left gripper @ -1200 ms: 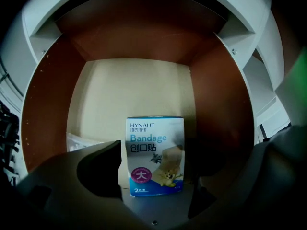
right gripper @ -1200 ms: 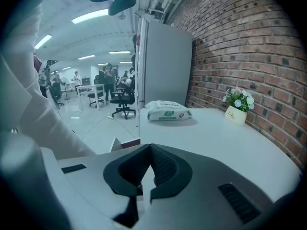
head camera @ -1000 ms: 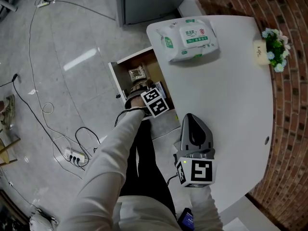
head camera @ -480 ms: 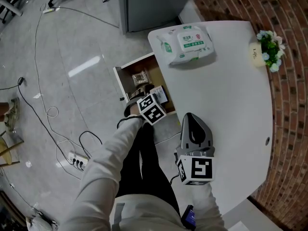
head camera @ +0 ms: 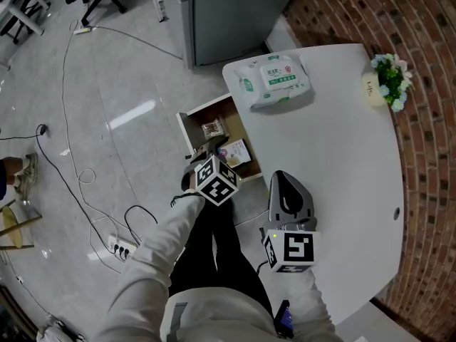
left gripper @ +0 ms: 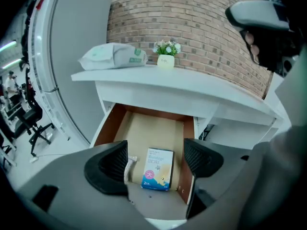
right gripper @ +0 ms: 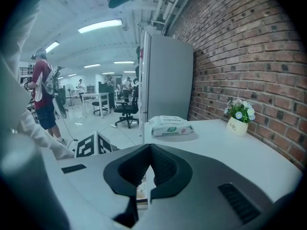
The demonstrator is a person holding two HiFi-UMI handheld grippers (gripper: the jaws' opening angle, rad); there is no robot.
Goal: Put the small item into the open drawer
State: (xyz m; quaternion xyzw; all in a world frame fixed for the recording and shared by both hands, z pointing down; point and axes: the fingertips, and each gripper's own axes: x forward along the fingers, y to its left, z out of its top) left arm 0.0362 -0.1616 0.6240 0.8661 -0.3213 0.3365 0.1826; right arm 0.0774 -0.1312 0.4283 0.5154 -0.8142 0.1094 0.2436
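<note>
The small item, a white and blue box point(left gripper: 158, 168), lies flat on the floor of the open drawer point(left gripper: 108, 128). In the head view the box point(head camera: 236, 152) sits near the drawer's point(head camera: 187, 120) front right corner. My left gripper point(left gripper: 156, 162) hovers just outside the drawer front, jaws wide and closing, with nothing between them. From above, the left gripper point(head camera: 208, 154) is at the drawer's near edge. My right gripper point(head camera: 288, 191) rests at the white table's point(head camera: 342, 155) near edge, and in its own view this right gripper point(right gripper: 150, 169) is shut on nothing.
A brown packet point(head camera: 212, 129) lies further back in the drawer. A pack of wipes point(head camera: 276, 81) and a small flower pot point(head camera: 388, 83) stand on the table. A grey cabinet point(head camera: 228, 13) stands behind; cables point(head camera: 92, 184) and a power strip point(head camera: 121, 248) lie on the floor.
My left gripper has drawn back out of the drawer toward the person, leaving the box inside. The right gripper has stayed put.
</note>
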